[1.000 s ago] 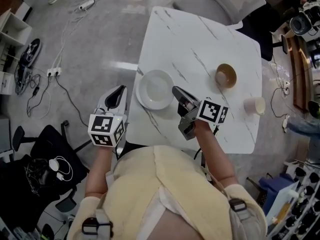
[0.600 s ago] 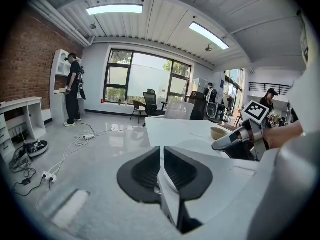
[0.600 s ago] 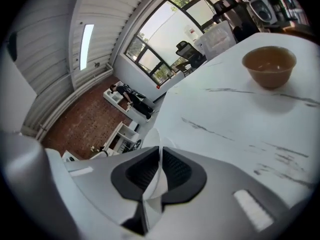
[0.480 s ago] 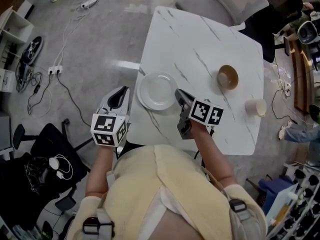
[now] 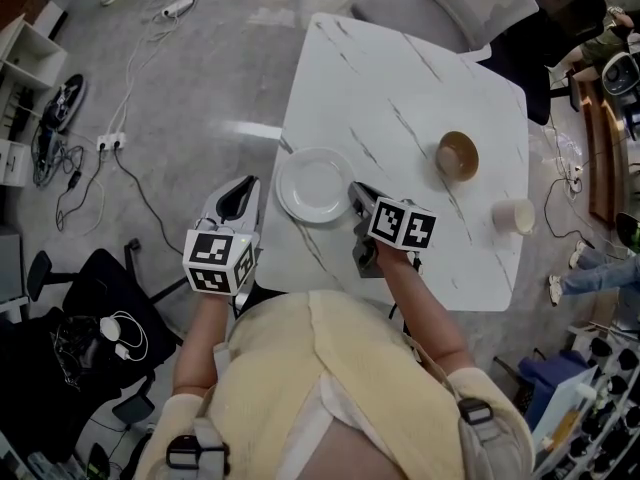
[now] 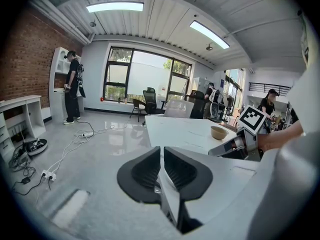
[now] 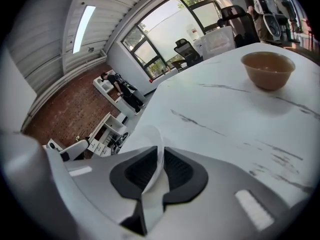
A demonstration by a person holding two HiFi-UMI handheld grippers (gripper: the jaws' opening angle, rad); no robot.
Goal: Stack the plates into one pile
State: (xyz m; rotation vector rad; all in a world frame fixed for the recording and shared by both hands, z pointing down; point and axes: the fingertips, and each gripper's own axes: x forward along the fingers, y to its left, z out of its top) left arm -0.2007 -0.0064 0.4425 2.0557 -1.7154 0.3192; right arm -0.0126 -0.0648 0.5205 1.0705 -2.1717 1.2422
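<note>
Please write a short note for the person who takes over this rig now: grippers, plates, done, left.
Left gripper: shut, empty, off the left edge of the table.
Right gripper: fingers have just been opening, rim of the plate between them.
The plate lies flat on the table. No second plate shows, so stacking looks done.
Left: probably draw the right gripper back off the rim.

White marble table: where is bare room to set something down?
Bare: the white marble table's far half, and the strip between the white round plate and the brown bowl. Crowded: the right edge, by bowl and pale cup.
</note>
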